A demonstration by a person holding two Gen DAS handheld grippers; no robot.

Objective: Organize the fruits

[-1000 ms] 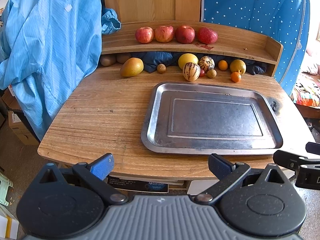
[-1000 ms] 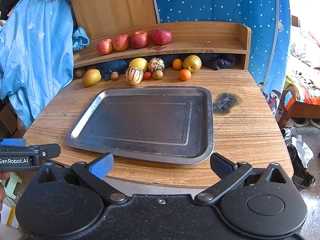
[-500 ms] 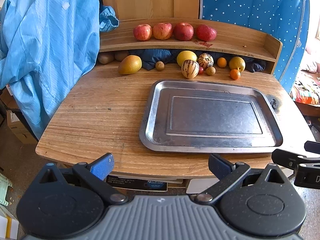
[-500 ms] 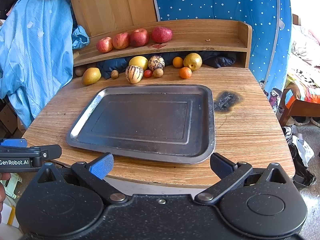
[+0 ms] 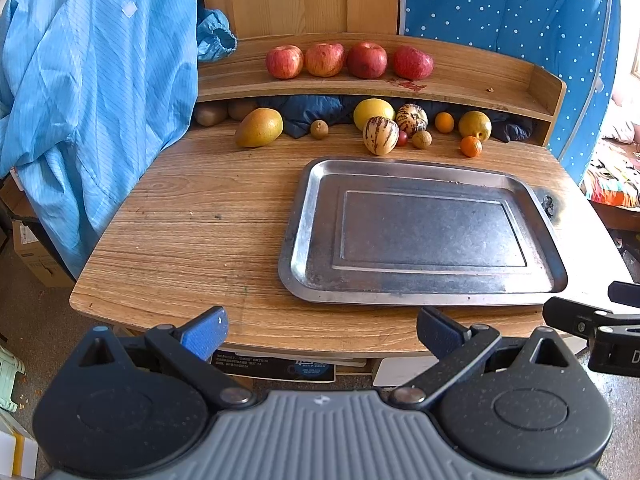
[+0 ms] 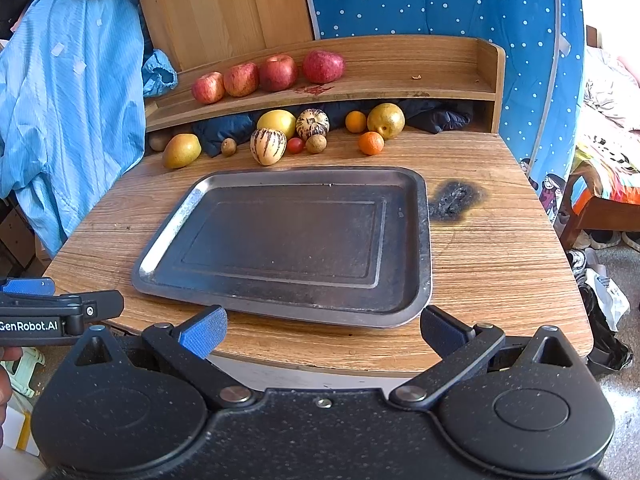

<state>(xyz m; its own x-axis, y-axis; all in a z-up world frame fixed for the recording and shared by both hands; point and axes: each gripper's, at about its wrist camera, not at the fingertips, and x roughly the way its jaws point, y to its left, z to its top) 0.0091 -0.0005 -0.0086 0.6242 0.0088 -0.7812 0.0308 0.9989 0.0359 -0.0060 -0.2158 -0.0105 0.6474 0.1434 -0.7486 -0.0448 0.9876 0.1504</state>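
Observation:
An empty metal tray point(image 5: 304, 216) point(image 6: 424, 240) lies on the wooden table. Behind it sits a row of fruit: a mango point(image 5: 259, 127) point(image 6: 182, 151), two striped melons point(image 5: 380, 135) point(image 6: 268, 146), a yellow citrus point(image 5: 373, 111), small oranges point(image 5: 470, 146) point(image 6: 371, 143), a pear point(image 5: 475, 125) and small brown fruits. Several red apples point(image 5: 326, 60) point(image 6: 244, 79) line the shelf above. My left gripper point(image 5: 322, 334) and my right gripper point(image 6: 324, 330) both hover open and hold nothing at the table's front edge, short of the tray.
A blue coat point(image 5: 88, 80) hangs over the table's left side. A dark blue cloth point(image 5: 316, 110) lies under the shelf point(image 5: 460, 80). A burn mark point(image 6: 456, 200) darkens the wood right of the tray. A bed point(image 6: 608, 176) stands to the right.
Both grippers have moved slightly forward and up toward the table; the tray and fruit have not moved. Both stay open.

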